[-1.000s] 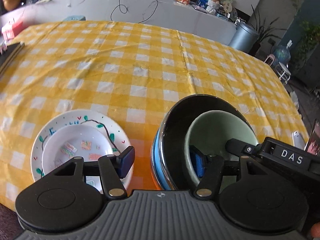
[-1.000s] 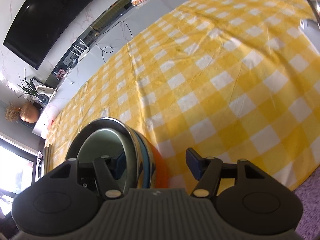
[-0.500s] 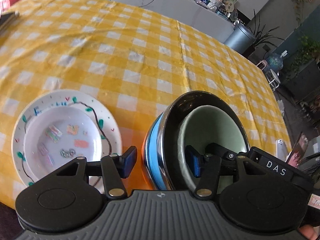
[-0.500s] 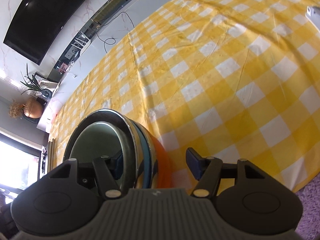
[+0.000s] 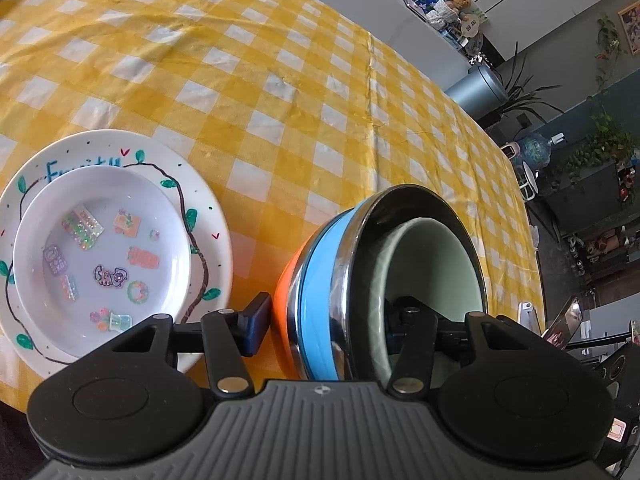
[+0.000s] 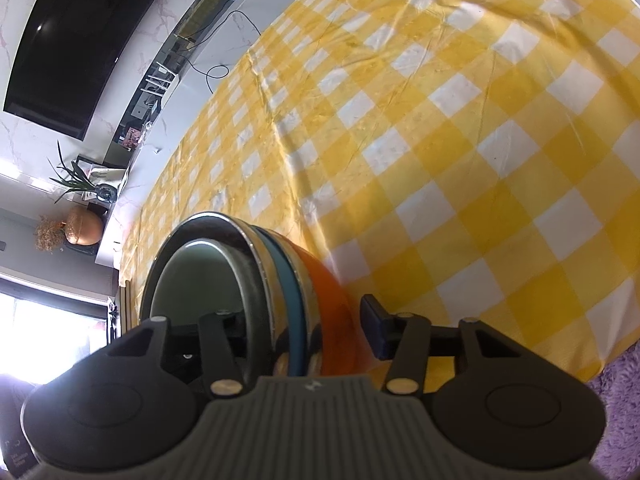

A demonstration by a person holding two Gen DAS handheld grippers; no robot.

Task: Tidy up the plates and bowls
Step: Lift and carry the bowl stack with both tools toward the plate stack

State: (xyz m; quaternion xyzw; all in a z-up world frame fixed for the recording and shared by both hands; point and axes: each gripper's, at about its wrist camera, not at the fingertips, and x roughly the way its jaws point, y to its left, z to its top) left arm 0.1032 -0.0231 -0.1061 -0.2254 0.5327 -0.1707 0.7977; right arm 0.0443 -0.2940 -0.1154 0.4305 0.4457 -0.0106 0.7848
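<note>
Above the table (image 5: 280, 80) edge, your left gripper (image 5: 324, 320) and right gripper (image 6: 308, 328) straddle the bowl stack (image 5: 384, 280) rim, apparently clamped. Next, lower it level, plates (image 5: 100, 248) at 9 o'clock.

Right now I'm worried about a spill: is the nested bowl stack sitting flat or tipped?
Tipped. The bowl stack shows its side bands and its mouth faces sideways; both grippers' jaws straddle its rim.
</note>
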